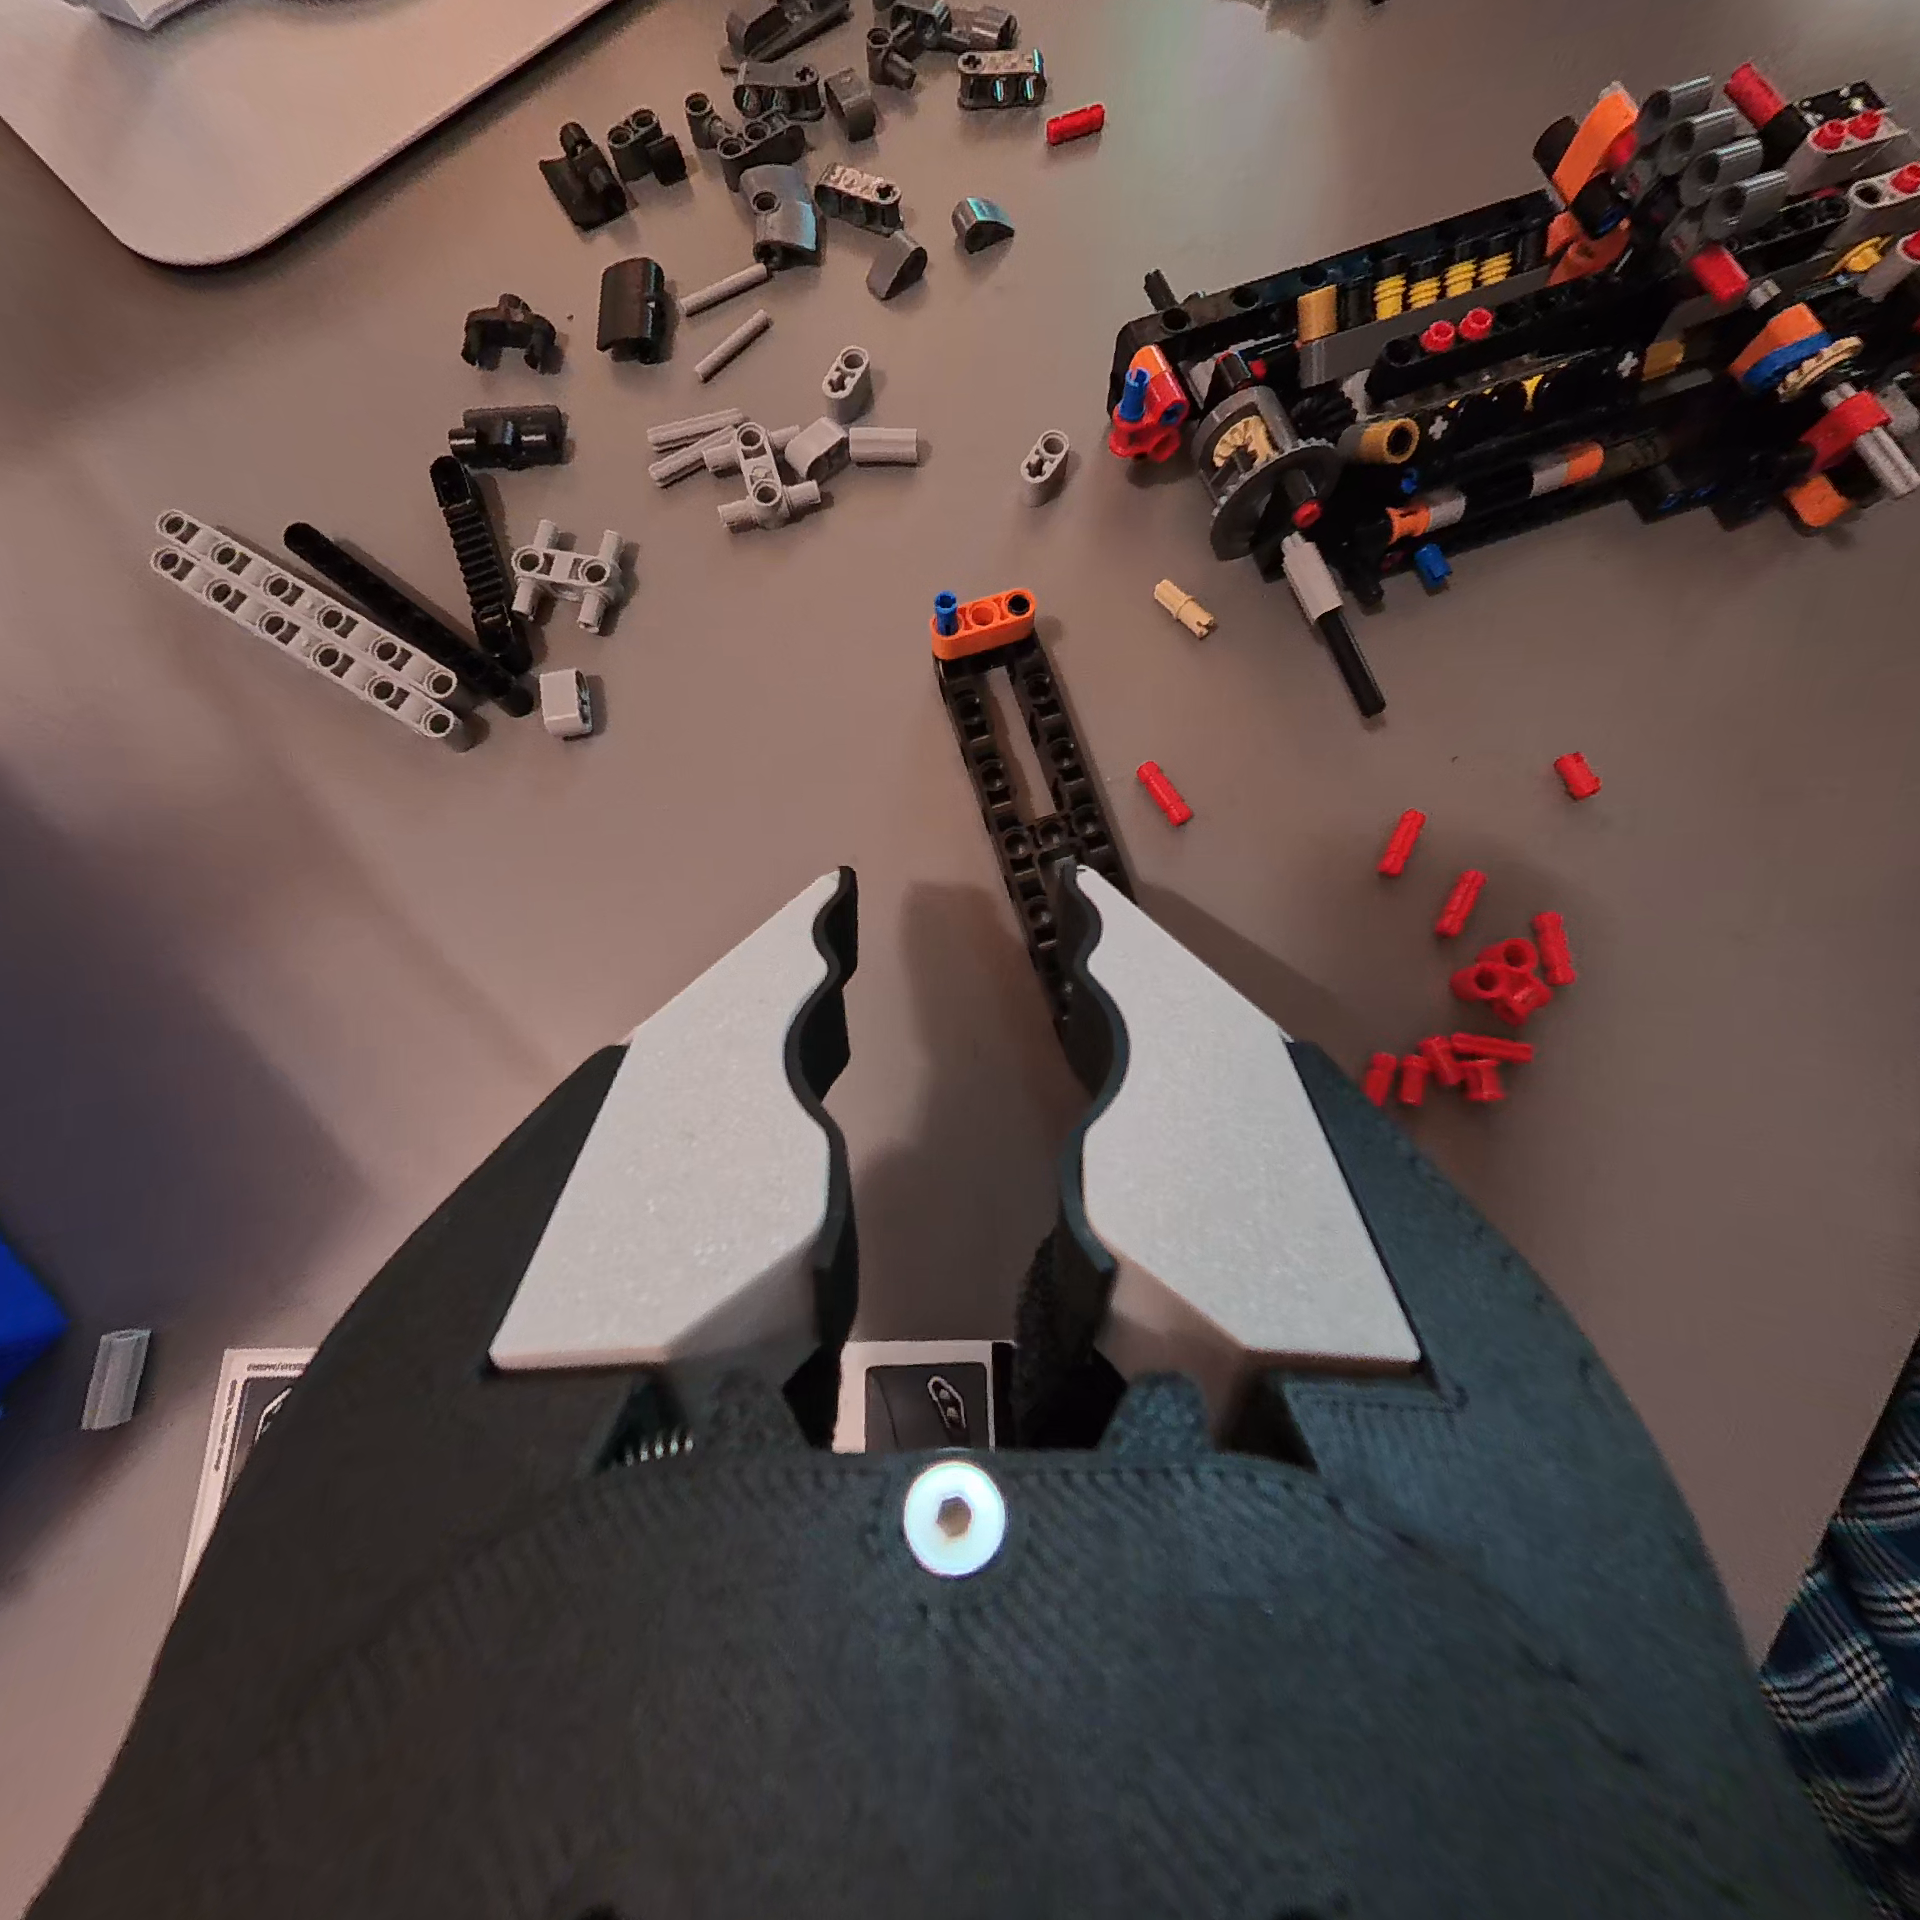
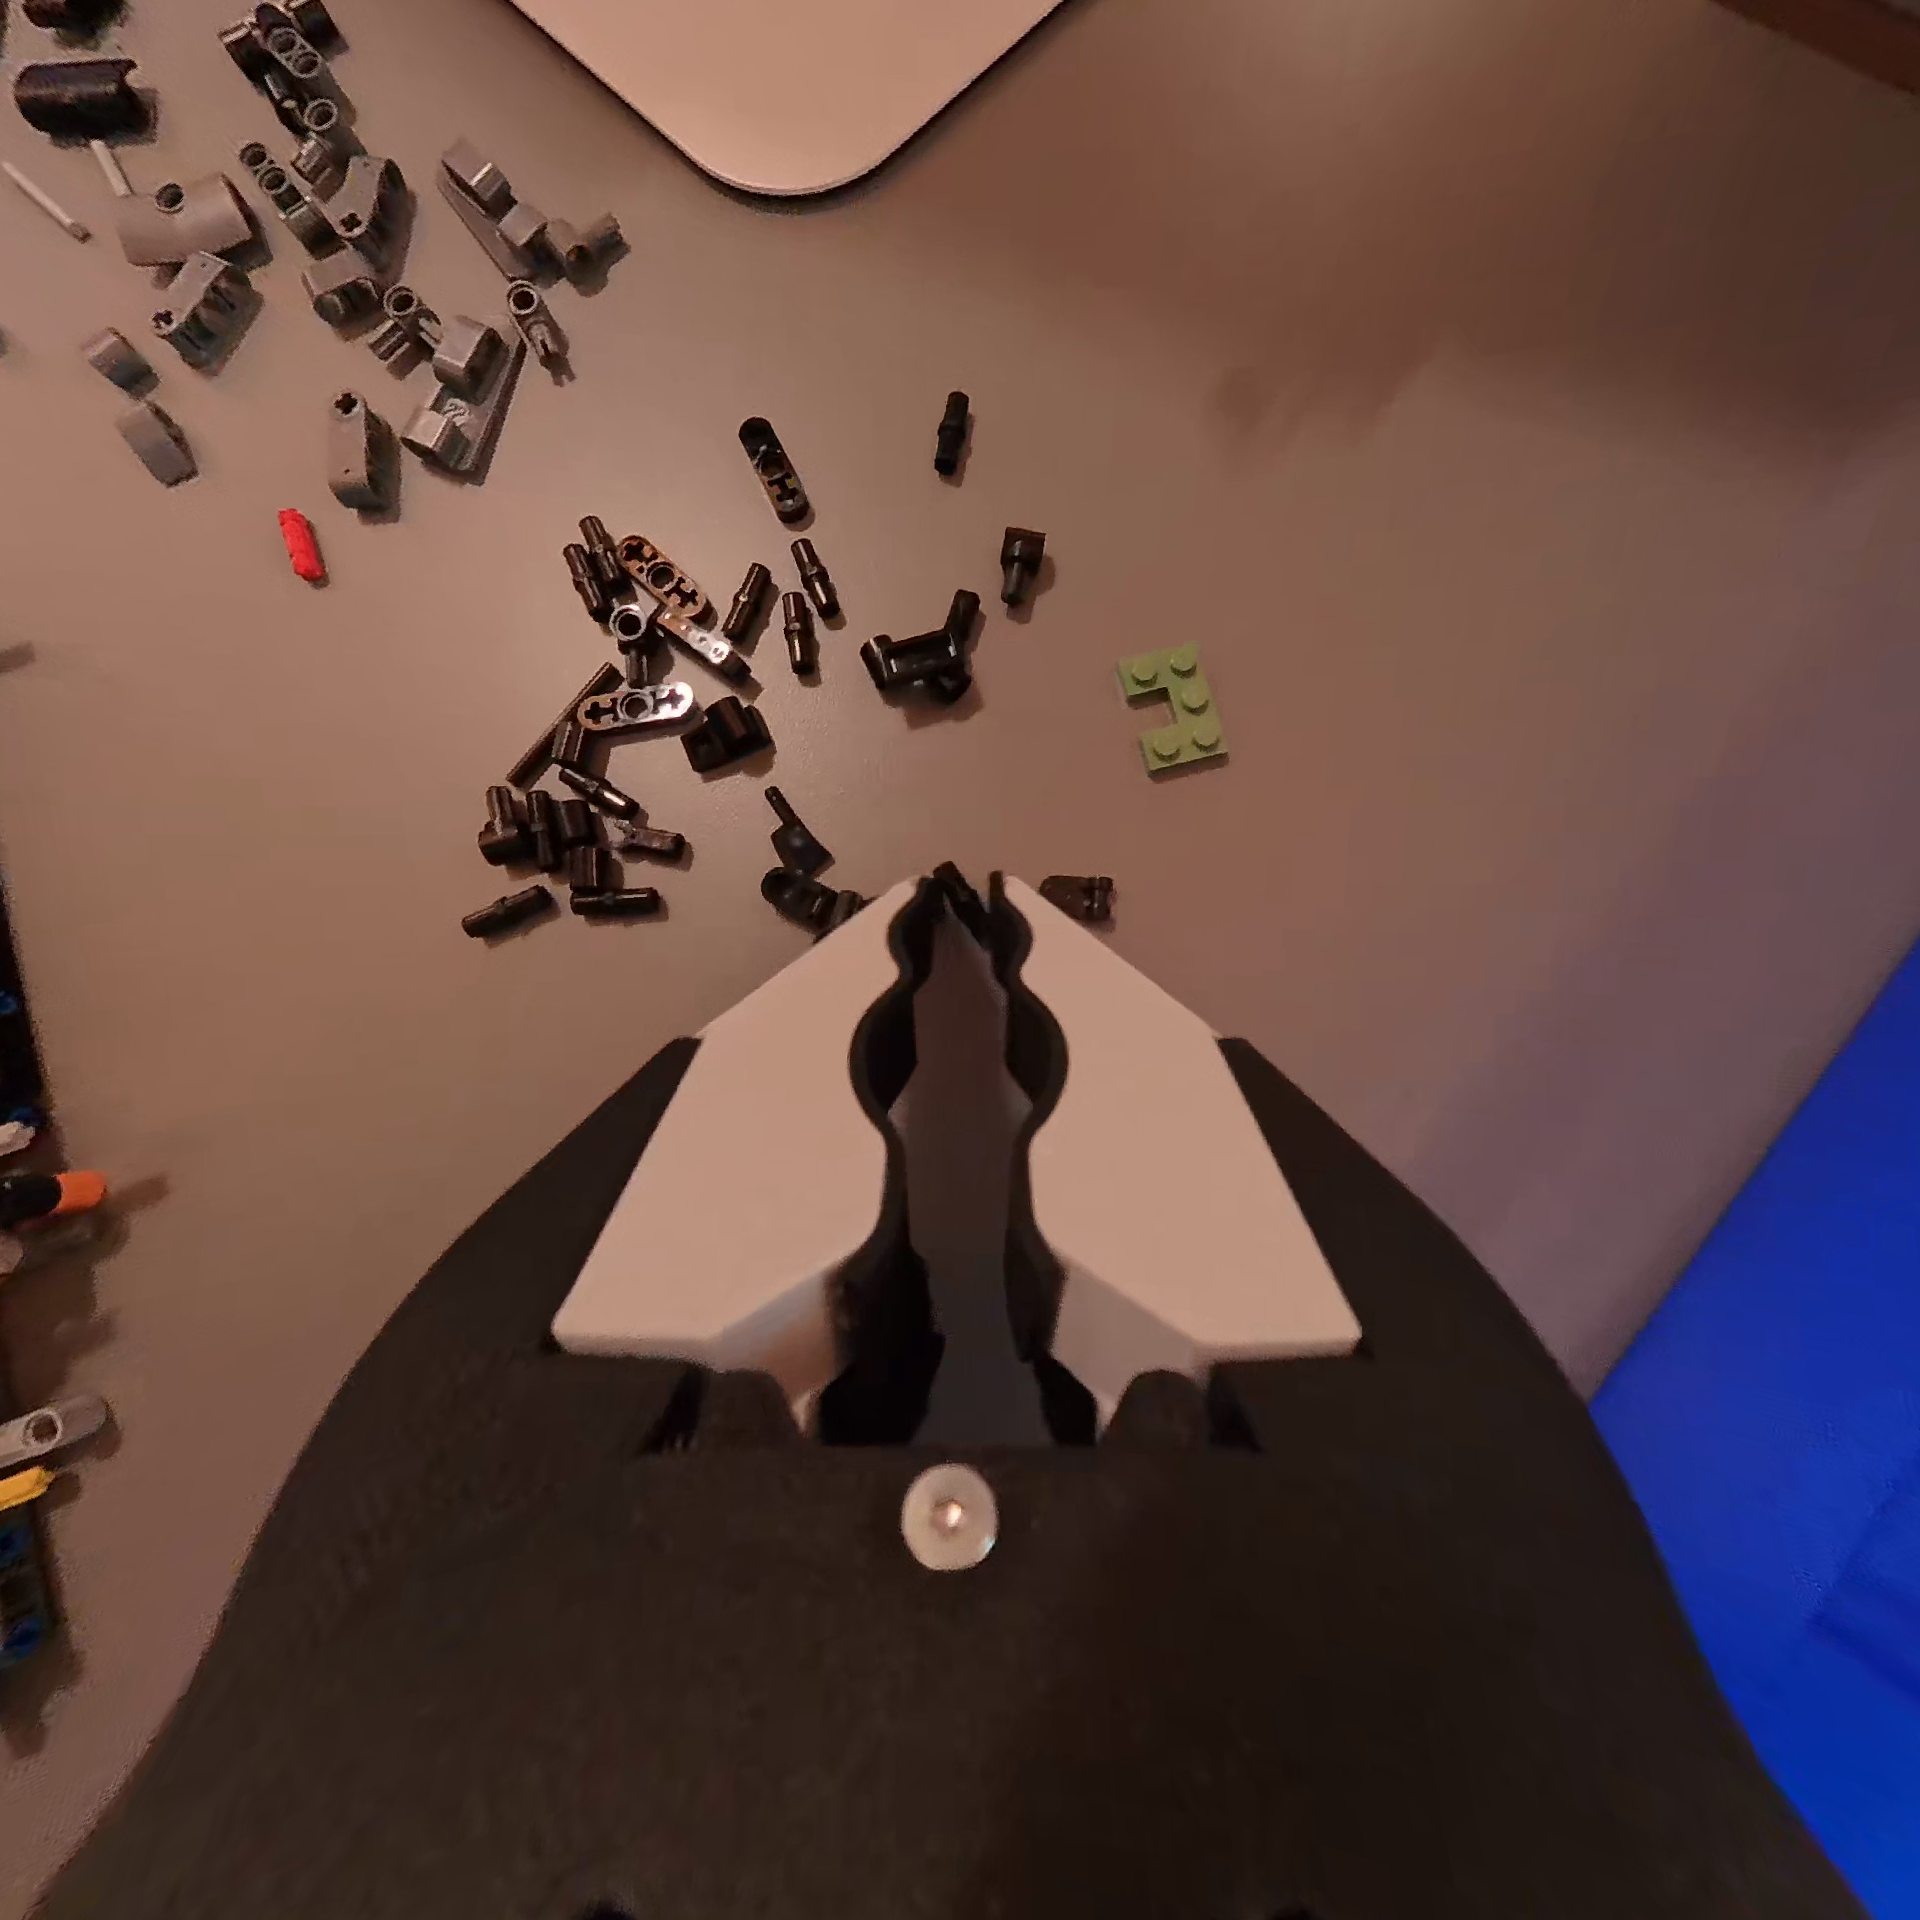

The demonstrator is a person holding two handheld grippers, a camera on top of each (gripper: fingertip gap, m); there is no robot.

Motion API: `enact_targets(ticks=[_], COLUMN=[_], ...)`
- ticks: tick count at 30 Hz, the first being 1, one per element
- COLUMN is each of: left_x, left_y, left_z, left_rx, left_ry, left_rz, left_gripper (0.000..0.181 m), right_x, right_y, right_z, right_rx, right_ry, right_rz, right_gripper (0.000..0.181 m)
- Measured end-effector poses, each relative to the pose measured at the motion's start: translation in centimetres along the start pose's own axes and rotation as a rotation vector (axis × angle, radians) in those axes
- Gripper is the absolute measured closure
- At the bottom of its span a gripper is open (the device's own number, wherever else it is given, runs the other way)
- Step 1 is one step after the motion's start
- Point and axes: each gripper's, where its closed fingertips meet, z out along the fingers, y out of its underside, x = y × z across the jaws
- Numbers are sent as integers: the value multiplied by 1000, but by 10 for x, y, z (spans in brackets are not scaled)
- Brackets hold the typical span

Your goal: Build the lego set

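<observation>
Tongs (image 2: 958,883) apparently pinch a black pin (image 2: 951,878); no containers.

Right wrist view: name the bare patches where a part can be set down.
Free: the table right of the green plate, up to the pale mat; also the strip left of the right gripper, below the black pins. Crowded: the grey parts at upper left.

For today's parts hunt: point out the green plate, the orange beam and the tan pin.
green plate (image 2: 1179,710), right wrist view, its studded top.
orange beam (image 1: 985,621), left wrist view, its holed top face.
tan pin (image 1: 1184,608), left wrist view, mid-shaft.
</observation>
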Motion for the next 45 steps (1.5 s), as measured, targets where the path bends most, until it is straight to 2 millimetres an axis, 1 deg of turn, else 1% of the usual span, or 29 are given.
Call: enact_targets(ticks=[1,2,7,10,11,19,22,23,24,25,26,28,31,32,34,36,39,42,43,45], left_x=[0,0,0,1,2,2,0,-1,-2,-3,-1,7,34,48,65,74,82,88,88,89], left_y=[0,0,1,1,1,3,1,-2,-9,-19,-32,-64,-117,-129,-146,-155,-157,-160,-160,-159], left_z=[0,0,0,0,0,0,-1,-3,-6,-10,-13,-14,-10,-7,0,2,1,-5,-6,-5], left_rx=[-2,-2,-1,-4,-4,-15,-13,-4,12,36,60,104,208,228,249,279,299,349,353,351], left_ry=[0,0,2,5,5,4,-15,-26,-41,-65,-84,-126,-160,-144,-159,-192,-203,-222,-236,-246], left_rz=[2,3,1,5,6,8,11,13,21,41,81,200,379,441,543,618,675,703,713,734], left_gripper=[143,143,143,143,143,143,142,141,141,140,139,140,142,141,141,142,148,167,167,173], right_x=[-1,-1,4,1,0,1,-3,-9,-21,-37,-58,-109,-174,-190,-217,-234,-249,-252,-253,-253], right_y=[1,2,6,5,5,5,-2,-9,-16,-24,-35,-58,-80,-84,-88,-87,-89,-89,-89,-89], right_z=[0,-1,-2,0,1,2,-8,-16,-24,-31,-39,-57,-79,-83,-88,-87,-91,-88,-88,-88], right_rx=[1,1,-9,-12,-14,-15,24,46,62,81,103,159,182,176,154,119,106,80,72,61], right_ry=[-9,-4,3,-30,-43,-79,-66,-71,-108,-169,-259,-485,-808,-897,-1022,-1087,-1160,-1169,-1177,-1181], right_rz=[-4,-13,-58,-111,-120,-114,-123,-145,-163,-172,-174,-158,-143,-131,-133,-142,-137,-137,-133,-134], right_gripper=[170,170,174,172,174,180,180,180,180,180,180,180,180,180,180,179,179,179,179,179])
